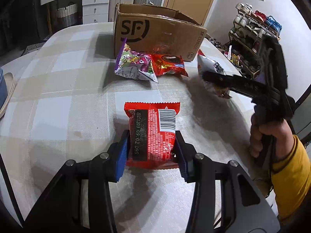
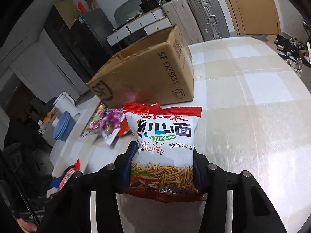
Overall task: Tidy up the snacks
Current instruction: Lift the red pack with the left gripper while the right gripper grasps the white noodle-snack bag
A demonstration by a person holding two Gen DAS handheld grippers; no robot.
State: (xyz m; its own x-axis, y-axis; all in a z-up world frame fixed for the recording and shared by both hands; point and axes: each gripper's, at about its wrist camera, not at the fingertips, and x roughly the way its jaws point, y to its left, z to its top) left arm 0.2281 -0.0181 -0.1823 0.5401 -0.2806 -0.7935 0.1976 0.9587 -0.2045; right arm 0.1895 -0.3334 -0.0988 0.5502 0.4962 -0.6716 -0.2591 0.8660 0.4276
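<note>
My left gripper [image 1: 152,145] is shut on a red snack packet [image 1: 152,130] with a barcode, held just above the checked tablecloth. My right gripper [image 2: 164,155] is shut on a white noodle-snack bag [image 2: 165,145] with a red top; from the left wrist view this gripper [image 1: 215,79] holds the bag [image 1: 209,64] at the right, in front of the open SF cardboard box [image 1: 155,33]. A purple packet [image 1: 134,64] and a red-orange packet [image 1: 169,65] lie on the table against the box front. The box also shows in the right wrist view [image 2: 147,71].
The table [image 1: 68,89] carries a checked cloth. A shoe rack [image 1: 252,36] stands at the right. Suitcases [image 2: 196,19] and white drawers [image 1: 93,3] stand behind the table. A stack of blue bowls [image 2: 63,126] sits past the table's left edge.
</note>
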